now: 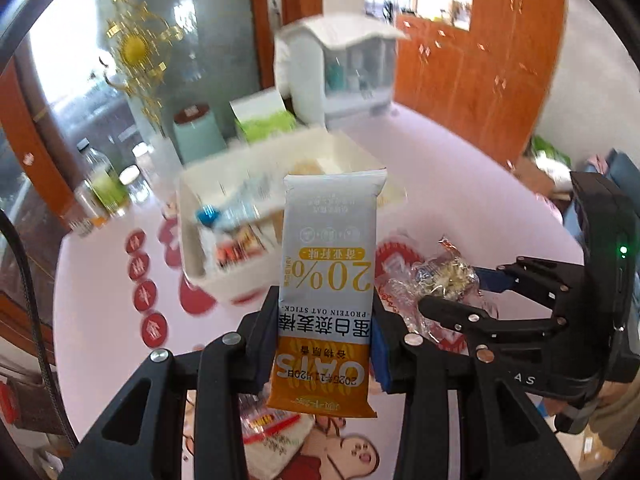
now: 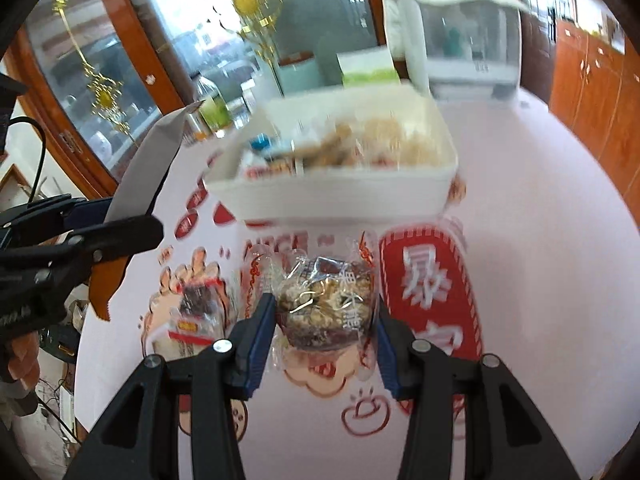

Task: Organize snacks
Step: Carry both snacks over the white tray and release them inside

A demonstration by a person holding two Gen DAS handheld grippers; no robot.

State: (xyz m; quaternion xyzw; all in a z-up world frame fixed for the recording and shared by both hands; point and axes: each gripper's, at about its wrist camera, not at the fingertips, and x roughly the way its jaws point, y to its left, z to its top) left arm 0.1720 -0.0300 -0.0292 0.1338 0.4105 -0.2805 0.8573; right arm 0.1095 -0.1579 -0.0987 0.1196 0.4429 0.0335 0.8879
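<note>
The left gripper [image 1: 325, 344] clamps a protein oat stick [image 1: 328, 280]; the right gripper [image 2: 326, 334] clamps a clear-wrapped nut bar [image 2: 326, 300], near the white bin [image 2: 336, 196].

A pink worktop [image 1: 460, 168] with red printed decals carries a mint-green canister [image 1: 198, 134] with a dark lid, a green-and-white carton [image 1: 264, 118] just beside it, and a white cosmetics organiser [image 1: 340, 68] with clear compartments. Bottles [image 1: 102, 178] stand near the worktop's left edge. Behind them a glass-fronted wooden cabinet [image 2: 132, 40] bears gold ornaments [image 1: 136, 48]; orange wooden cupboards [image 1: 480, 68] stand to the right.
</note>
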